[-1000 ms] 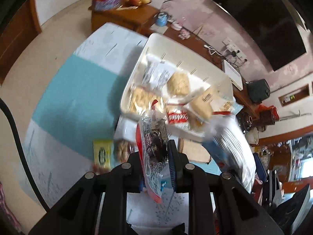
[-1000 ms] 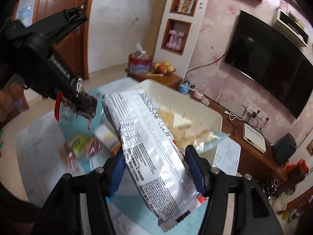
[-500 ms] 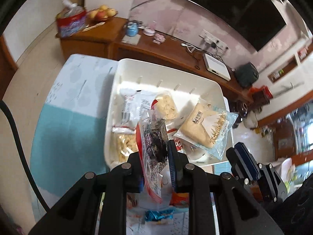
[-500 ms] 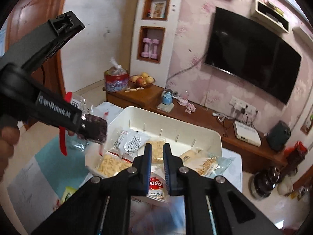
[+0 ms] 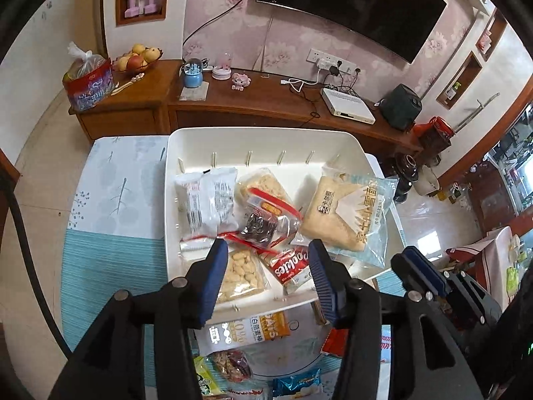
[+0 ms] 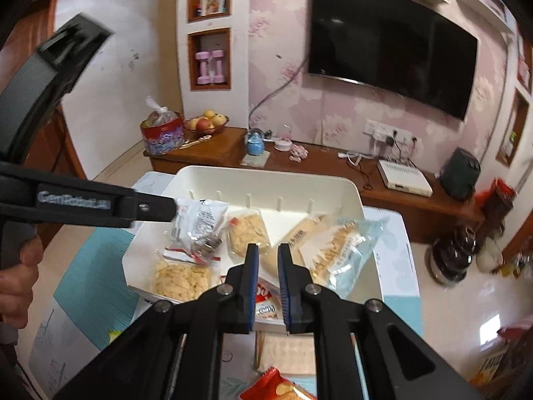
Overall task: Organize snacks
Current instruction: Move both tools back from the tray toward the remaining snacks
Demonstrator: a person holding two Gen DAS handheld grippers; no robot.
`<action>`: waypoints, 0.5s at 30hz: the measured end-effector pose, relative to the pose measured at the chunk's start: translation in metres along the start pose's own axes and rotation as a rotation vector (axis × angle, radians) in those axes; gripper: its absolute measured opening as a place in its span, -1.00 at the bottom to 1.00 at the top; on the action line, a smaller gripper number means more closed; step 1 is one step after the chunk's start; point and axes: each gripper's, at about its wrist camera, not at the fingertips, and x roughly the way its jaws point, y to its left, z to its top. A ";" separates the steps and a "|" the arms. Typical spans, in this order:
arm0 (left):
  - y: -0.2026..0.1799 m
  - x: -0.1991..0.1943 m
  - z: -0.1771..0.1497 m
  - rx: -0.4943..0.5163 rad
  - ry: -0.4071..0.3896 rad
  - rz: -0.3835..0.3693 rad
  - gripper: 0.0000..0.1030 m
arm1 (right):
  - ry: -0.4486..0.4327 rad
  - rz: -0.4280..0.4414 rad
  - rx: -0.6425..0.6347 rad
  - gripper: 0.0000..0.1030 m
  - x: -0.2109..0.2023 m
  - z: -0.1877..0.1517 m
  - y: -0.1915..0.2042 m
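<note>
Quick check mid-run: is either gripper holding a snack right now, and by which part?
Nothing is held. The left gripper is opening above the tray, empty; the right gripper is shut on nothing.

Before you, the white bin [image 5: 336,140] holds a white wrapper with black print [image 5: 206,200], pale yellow puffs in clear film [image 5: 241,273], a red-and-white cookie pack [image 5: 289,266] and a clear, red-edged pouch of dark pieces [image 5: 263,223]. Under the bin, the cloth [image 5: 110,260] is teal-striped with pale grey leaf-print panels. Your grippers are black with blue pads [image 5: 213,273].
</note>
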 end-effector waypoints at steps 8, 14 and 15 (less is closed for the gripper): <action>0.010 -0.021 -0.025 0.041 0.003 0.019 -0.03 | 0.084 -0.055 0.112 -0.75 -0.013 -0.020 -0.031; 0.017 -0.035 -0.050 0.084 0.020 0.042 -0.03 | 0.127 -0.077 0.222 -0.57 -0.029 -0.044 -0.047; 0.017 -0.038 -0.054 0.094 0.023 0.044 -0.03 | 0.138 -0.076 0.248 -0.55 -0.031 -0.050 -0.049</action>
